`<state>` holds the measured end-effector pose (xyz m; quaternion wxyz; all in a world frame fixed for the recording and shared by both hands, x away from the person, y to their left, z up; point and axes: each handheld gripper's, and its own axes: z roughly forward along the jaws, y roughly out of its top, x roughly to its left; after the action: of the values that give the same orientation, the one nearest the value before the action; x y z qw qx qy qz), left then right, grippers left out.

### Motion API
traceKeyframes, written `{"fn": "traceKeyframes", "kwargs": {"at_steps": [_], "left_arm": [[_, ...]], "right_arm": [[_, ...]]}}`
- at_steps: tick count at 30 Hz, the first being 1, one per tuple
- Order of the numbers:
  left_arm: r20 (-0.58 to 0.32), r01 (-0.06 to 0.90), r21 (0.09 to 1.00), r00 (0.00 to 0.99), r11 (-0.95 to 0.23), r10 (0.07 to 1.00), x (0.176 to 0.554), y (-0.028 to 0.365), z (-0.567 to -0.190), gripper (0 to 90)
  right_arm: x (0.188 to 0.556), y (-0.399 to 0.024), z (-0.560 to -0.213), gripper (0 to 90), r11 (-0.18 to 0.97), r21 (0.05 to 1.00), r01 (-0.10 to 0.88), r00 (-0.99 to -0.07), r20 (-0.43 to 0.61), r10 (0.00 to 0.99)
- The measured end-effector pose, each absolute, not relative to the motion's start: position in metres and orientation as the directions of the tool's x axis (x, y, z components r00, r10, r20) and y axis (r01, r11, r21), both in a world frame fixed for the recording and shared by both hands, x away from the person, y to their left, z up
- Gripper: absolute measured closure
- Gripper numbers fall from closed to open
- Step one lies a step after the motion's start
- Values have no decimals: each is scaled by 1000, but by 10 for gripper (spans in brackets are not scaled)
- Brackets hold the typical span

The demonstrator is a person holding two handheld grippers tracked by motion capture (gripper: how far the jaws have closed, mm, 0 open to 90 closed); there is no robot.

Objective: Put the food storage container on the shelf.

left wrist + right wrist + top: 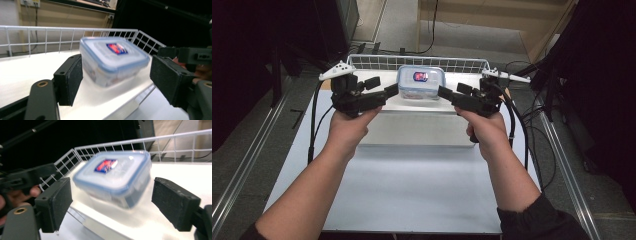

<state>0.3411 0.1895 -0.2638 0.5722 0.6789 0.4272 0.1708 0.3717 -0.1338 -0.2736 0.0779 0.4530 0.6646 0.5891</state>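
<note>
A clear plastic box (421, 82) with a blue-rimmed lid and a red and blue label sits on a white raised tray (412, 107), close to its wire rail. My left gripper (382, 86) is just off the box's left end and my right gripper (454, 90) just off its right end. In the left gripper view the box (113, 58) lies a little ahead of the open left gripper (117, 75), untouched by its pads (72, 75). In the right gripper view the box (115, 176) lies likewise ahead of the open right gripper (115, 202).
A white wire rail (417, 62) runs along the tray's back and sides. The tray stands on a pale table (412, 190). Cables trail from both grippers at the table's edges (532, 145). Dark curtains and floor surround the table.
</note>
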Motion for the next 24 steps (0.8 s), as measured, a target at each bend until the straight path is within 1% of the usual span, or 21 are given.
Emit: {"fn": "traceKeyframes", "kwargs": {"at_steps": [4,8,12,16,19,24], "left_arm": [[-188,349,936,592,-39,784,318,190,-275,221],[-194,351,936,605,-40,772,297,195,-291,211],[-151,335,939,609,-81,779,277,200,-315,189],[-117,343,931,608,-127,785,262,206,-342,161],[-94,358,919,607,-166,789,253,209,-360,148],[-94,390,900,607,-192,789,234,216,-385,124]], "right_arm": [[353,-137,-284,137,-86,869,487,-586,398,705],[334,-140,-299,133,-61,896,440,-593,341,729],[315,-141,-319,131,-3,916,401,-601,265,754],[294,-143,-345,123,59,933,354,-608,182,773],[283,-145,-360,113,71,939,336,-608,159,778],[257,-153,-391,110,70,939,336,-587,151,795]]}}
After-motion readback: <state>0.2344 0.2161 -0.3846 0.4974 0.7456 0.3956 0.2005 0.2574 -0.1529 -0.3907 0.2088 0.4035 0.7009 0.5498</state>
